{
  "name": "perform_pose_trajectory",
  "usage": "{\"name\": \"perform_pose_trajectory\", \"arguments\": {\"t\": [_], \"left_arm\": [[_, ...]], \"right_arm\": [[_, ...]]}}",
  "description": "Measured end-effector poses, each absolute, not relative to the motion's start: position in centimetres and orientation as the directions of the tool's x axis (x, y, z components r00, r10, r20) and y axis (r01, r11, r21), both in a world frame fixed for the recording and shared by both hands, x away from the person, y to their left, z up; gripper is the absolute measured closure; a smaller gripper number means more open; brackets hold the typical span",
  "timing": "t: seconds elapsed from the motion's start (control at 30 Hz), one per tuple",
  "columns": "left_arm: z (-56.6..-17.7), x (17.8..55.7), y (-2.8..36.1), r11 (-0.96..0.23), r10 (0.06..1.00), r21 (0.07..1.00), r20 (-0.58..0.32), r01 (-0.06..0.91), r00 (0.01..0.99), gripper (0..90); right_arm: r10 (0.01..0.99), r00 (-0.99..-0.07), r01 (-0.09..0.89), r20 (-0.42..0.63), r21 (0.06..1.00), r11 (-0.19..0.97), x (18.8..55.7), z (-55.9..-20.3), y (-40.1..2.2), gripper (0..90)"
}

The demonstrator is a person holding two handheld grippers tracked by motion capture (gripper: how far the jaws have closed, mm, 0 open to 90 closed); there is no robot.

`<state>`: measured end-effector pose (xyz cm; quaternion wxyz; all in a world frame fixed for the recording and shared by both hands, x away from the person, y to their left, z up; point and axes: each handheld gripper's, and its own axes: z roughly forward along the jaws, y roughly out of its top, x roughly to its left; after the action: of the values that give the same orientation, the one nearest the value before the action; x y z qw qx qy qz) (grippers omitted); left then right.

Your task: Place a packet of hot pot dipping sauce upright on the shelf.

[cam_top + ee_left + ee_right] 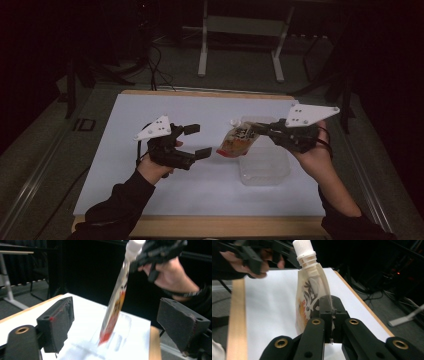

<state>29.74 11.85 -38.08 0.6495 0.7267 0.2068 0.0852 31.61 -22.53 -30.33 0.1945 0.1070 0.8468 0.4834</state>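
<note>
Just above the clear, shallow plastic tub [265, 167] on the white table sheet [150, 190], a flat spouted drink pouch with a white screw cap and orange-and-red print [239, 140] hangs tilted in the air, its red bottom edge towards the tub's left rim. The right gripper [262, 129] is clenched on the pouch's edge near the spout; in its own view the black jaws pinch the film. The left gripper [196, 141], well left of the tub, stands released and empty. My guess is the pouch is being carried to or from the tub; the next move needs a steady pinch. Dark brush-like characters mark the pouch, unreadable here.
</note>
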Motion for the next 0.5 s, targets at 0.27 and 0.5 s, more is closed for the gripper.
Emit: {"name": "perform_pose_trajectory", "arguments": {"t": [0.27,0.5], "left_arm": [[-40.4,29.4,13.4,-0.102,0.461,0.974,-0.135,0.203,0.877,9.7],[-42.8,28.8,14.9,-0.136,0.486,0.966,-0.127,0.219,0.865,8.9]], "right_arm": [[0.384,-0.894,0.019,-0.232,0.835,0.55,33.5,-30.3,-23.5,90.0],[0.397,-0.885,0.029,-0.244,0.821,0.571,35.3,-30.5,-24.1,90.0]]}}
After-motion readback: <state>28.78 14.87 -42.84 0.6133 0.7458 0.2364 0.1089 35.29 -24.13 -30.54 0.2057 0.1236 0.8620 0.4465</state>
